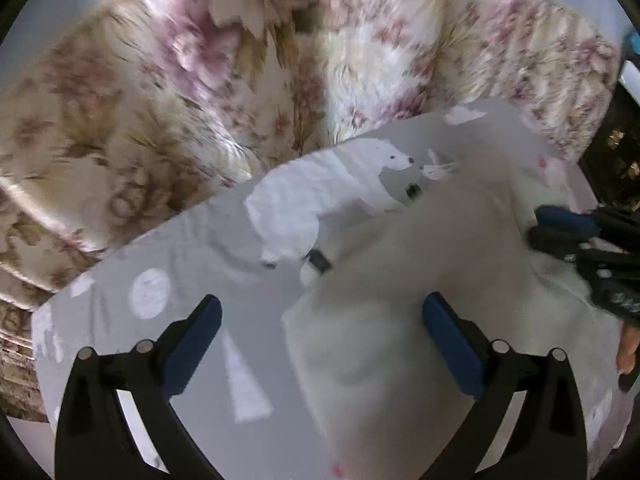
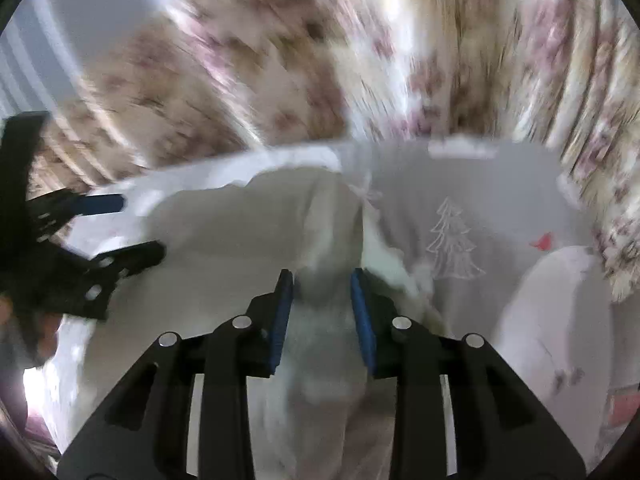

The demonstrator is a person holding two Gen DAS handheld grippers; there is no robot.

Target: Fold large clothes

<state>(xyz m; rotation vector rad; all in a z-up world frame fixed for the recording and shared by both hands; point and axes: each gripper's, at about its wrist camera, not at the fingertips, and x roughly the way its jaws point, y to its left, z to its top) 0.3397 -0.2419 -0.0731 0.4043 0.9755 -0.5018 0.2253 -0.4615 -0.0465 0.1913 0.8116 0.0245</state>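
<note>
- The left gripper [image 1: 322,322] has its jaws spread wide, gripping nothing, over the grey garment [image 1: 192,280].
- The right gripper [image 2: 322,280] is clamped on a white fleecy fold [image 2: 328,300] of it.
- The garment lies on the floral bedspread [image 1: 160,92] ahead.

The left wrist camera sits just behind the left gripper [image 1: 320,332] and looks forward and down, close over the grey garment [image 1: 192,260] with the white bear. The flowered cover [image 1: 160,92] fills the top of its view. The right wrist camera sits just behind the right gripper [image 2: 322,280] and looks down from very near at the same garment [image 2: 460,200]. Both views share the garment and the cover [image 2: 280,80]. Each camera sees the other gripper at its edge.
</note>
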